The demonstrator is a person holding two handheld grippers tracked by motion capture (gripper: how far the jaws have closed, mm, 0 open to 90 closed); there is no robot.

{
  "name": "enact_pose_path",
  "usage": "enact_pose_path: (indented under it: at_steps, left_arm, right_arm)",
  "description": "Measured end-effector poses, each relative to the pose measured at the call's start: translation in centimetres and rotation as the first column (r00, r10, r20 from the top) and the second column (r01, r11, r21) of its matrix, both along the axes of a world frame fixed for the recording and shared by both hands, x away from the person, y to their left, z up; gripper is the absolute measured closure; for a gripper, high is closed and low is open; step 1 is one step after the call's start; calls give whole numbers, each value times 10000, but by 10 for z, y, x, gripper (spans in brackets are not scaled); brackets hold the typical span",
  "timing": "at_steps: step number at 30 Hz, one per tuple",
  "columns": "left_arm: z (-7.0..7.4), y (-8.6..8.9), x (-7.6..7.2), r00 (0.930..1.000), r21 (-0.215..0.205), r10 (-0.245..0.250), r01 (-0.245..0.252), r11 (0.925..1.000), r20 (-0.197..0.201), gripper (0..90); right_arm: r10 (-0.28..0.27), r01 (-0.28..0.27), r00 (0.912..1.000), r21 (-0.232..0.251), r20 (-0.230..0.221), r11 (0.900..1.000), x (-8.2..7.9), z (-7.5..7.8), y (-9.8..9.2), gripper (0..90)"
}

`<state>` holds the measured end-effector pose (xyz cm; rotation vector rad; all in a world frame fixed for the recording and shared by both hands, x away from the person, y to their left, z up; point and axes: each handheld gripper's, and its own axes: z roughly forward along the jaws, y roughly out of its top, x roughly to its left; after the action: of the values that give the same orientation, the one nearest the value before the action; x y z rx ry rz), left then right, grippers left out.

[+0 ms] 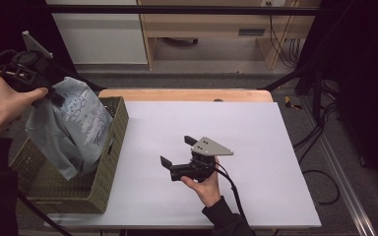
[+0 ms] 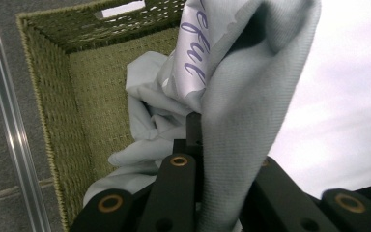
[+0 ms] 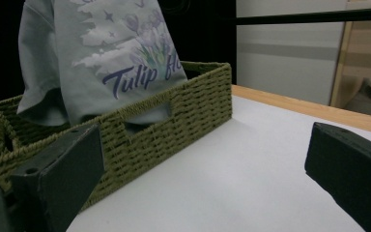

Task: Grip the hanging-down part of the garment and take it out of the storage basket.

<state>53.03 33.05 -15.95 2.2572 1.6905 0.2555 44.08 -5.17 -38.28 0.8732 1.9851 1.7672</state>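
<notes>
A: Where do things stand?

B: The left claw [image 1: 54,96] is pinching a fold of the shirt [image 1: 74,130], jaws pressed onto the cloth. It's raised above the basket [image 1: 110,162]. The shirt hangs down from the jaws, and its lower part lies bunched inside the basket, below the claw.

A: And the other one?

B: The right claw [image 1: 177,155] is spread wide with nothing between its jaws. It sits low over the table [image 1: 266,162], pointing toward the basket, which stands well ahead of it, apart.

A: What worries you?

B: The pinch, first. In the left gripper view only a narrow fold goes between the jaws. My guess is a quick pull could let it slide out, and the shirt would drop back into the basket.

A: Anything else?

B: The basket itself. It looks light, being woven. If the tail catches on the weave or the handle cut-out [image 3: 147,116] while the claw goes up, the basket could tip or be dragged along the table. It also sits at the table's edge on the left claw's side, so a drag that way could push it off.

A: And once it's out?

B: Held by one point, it'll hang as a crumpled bundle. The right claw may grab several layers at once, I'd say.
</notes>
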Motion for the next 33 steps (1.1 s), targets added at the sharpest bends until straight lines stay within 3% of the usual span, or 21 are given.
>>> enact_pose_path:
  at_steps: [13, 33]
  left_arm:
    - [0, -6, 0, 9998, 79, -182, 182, 9998, -53, 862]
    - [-1, -2, -1, 9998, 56, -196, 197, 9998, -82, 862]
  right_arm:
    - [718, -717, 9974, 96, -35, 9974, 17, 8, 58, 16]
    - [1337, -1338, 9909, -62, -184, 9910, 26, 8, 121, 29]
